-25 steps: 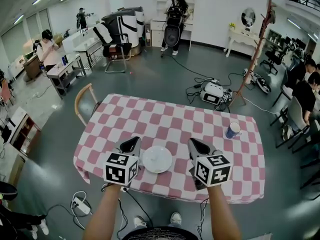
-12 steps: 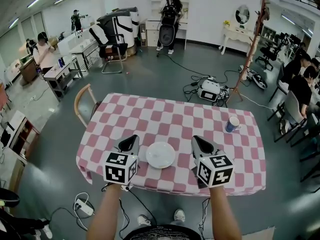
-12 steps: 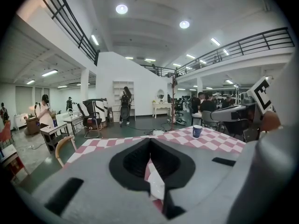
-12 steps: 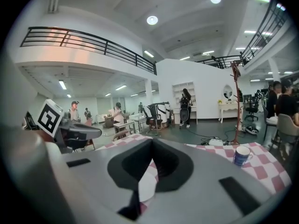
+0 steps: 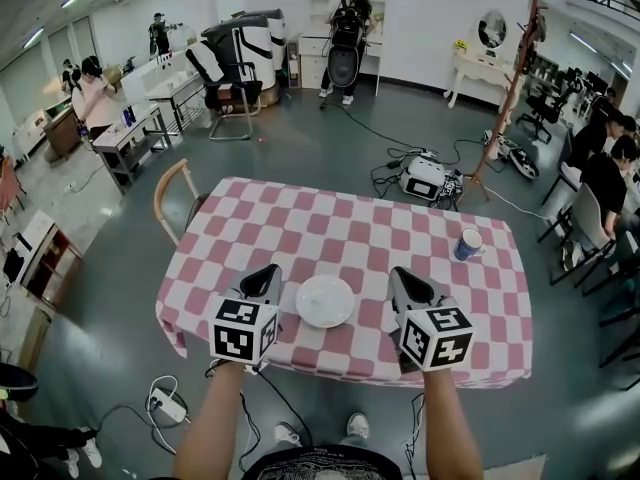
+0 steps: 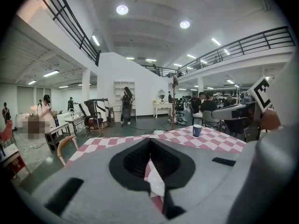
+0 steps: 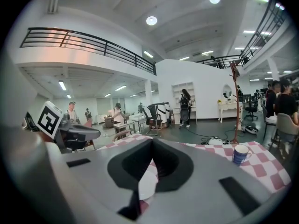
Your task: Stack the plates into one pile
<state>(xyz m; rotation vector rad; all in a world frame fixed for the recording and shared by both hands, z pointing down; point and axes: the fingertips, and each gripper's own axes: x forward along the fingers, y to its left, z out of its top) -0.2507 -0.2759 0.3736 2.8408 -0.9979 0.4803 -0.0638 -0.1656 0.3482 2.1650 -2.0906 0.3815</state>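
Since both claws hang over the near edge of the bench [image 5: 300, 218], the head view gives the layout at a glance. A pink-and-white checked cloth [image 5: 400, 233] covers the bench.

Plate: a white plate [image 5: 325, 301] lies flat on the cloth, lower centre of the frame, close to the near edge. Whether it is one plate or several stacked cannot be told.

Left claw [image 5: 265, 278]: lower left of centre, just beside the plate's left rim and apart from it. The jaws are pressed together with nothing between them. In the left gripper view the tips meet at mid-frame, and the plate shows as a white patch low in the slot beneath them, below and beyond the jaws, not gripped.

Right claw [image 5: 403, 280]: lower right of centre, near the plate's right rim, with a wider gap than on the left side. The jaws are likewise together and hold nothing. In the right gripper view the plate again shows as a white patch under the closed tips, low centre.

So the plate sits between the two claws and neither touches it.

Other items: a blue-and-white mug [image 5: 467, 243] stands upright toward the right edge of the bench, well apart from the plate. A wooden chair [image 5: 172, 193] stands at the bench's left end.
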